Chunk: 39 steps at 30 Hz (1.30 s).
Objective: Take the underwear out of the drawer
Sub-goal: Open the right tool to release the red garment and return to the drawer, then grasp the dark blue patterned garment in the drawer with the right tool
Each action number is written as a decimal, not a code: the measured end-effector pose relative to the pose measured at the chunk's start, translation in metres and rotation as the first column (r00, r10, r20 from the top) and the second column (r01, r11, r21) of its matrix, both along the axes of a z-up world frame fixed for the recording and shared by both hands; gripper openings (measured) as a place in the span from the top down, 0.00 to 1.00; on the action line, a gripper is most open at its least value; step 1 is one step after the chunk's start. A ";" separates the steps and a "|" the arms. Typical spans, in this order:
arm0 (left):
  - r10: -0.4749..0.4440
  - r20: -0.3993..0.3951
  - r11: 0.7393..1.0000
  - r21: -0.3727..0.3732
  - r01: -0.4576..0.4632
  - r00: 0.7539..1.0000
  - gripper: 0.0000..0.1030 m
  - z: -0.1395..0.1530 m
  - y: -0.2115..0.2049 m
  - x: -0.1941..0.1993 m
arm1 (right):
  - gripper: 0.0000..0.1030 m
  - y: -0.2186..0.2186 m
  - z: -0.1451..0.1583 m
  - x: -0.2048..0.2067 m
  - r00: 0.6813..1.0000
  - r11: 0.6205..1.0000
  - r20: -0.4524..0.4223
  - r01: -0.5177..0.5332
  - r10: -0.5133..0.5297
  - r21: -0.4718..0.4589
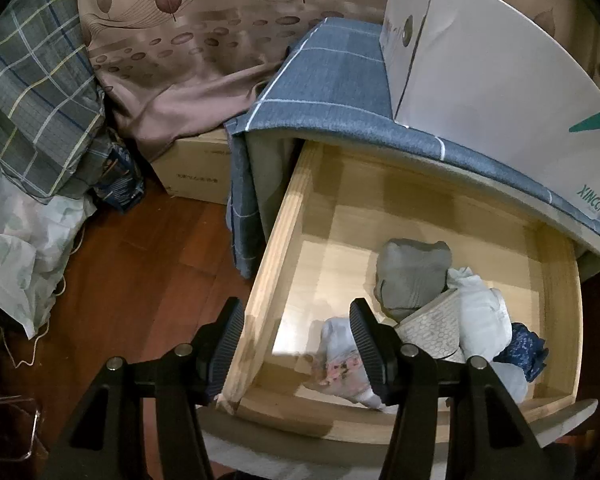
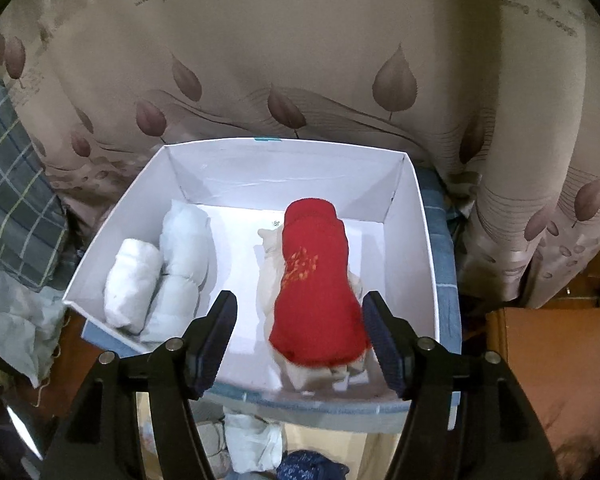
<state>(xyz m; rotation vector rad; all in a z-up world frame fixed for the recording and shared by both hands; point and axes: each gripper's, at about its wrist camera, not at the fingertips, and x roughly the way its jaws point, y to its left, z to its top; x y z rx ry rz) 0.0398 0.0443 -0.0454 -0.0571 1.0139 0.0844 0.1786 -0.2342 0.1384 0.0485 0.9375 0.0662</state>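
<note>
The wooden drawer (image 1: 284, 248) stands pulled out. In it lie a grey roll (image 1: 412, 276), a white roll (image 1: 484, 320), a pale roll with pink flowers (image 1: 340, 364) and a dark blue piece (image 1: 524, 352). My left gripper (image 1: 296, 340) is open over the drawer's front left corner, one finger on either side of the side wall. On the cabinet top stands a white box (image 2: 416, 240). Inside it a red rolled underwear (image 2: 312, 288) rests on a cream roll (image 2: 268, 280), beside two white rolls (image 2: 132, 284). My right gripper (image 2: 300, 336) is open just above the red roll's near end.
A blue checked cloth (image 1: 332, 80) covers the cabinet top. A leaf-print curtain (image 2: 300, 60) hangs behind. On the wooden floor (image 1: 140, 264) to the left sit a cardboard box (image 1: 196, 168), plaid bedding (image 1: 32, 100) and a pale bag (image 1: 16, 264).
</note>
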 end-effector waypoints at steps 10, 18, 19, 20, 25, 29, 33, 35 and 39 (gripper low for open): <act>0.001 -0.011 1.000 -0.009 -0.001 1.000 0.45 -0.002 0.002 -0.002 | 0.36 -0.002 0.011 -0.062 0.992 0.992 -0.022 -0.123 0.123 0.017; 0.002 -0.021 1.000 -0.010 -0.002 1.000 0.45 -0.002 0.002 0.000 | 0.36 0.007 -0.054 -0.104 0.949 0.976 -0.231 -0.215 0.215 0.023; 0.002 -0.020 1.000 -0.011 -0.002 1.000 0.45 -0.002 0.003 0.000 | 0.36 0.007 -0.071 -0.105 0.936 0.976 -0.277 -0.216 0.215 0.030; 0.003 -0.021 1.000 -0.013 -0.004 1.000 0.45 -0.002 0.003 -0.001 | 0.36 0.007 -0.084 -0.106 0.925 0.976 -0.314 -0.213 0.214 0.036; 0.003 -0.028 1.000 -0.025 -0.004 1.000 0.45 -0.004 0.005 0.002 | 0.36 -0.001 -0.149 -0.101 0.868 0.986 -0.467 -0.151 0.169 0.075; -0.001 -0.029 1.000 -0.027 0.000 1.000 0.45 -0.004 0.005 0.002 | 0.35 -0.004 -0.185 -0.089 0.826 0.991 -0.548 -0.090 0.130 0.099; 0.002 -0.035 0.999 -0.034 -0.003 0.999 0.45 -0.006 0.005 0.004 | 0.28 -0.003 -0.214 -0.081 0.787 0.993 -0.608 -0.049 0.105 0.107; 0.002 -0.035 0.999 -0.037 -0.003 0.999 0.45 -0.007 0.005 0.005 | 0.27 0.000 -0.226 -0.080 0.771 0.994 -0.629 -0.040 0.095 0.101; -0.001 -0.039 0.999 -0.036 -0.001 0.999 0.45 -0.007 0.004 0.005 | 0.21 0.003 -0.246 -0.078 0.744 0.997 -0.664 -0.040 0.076 0.069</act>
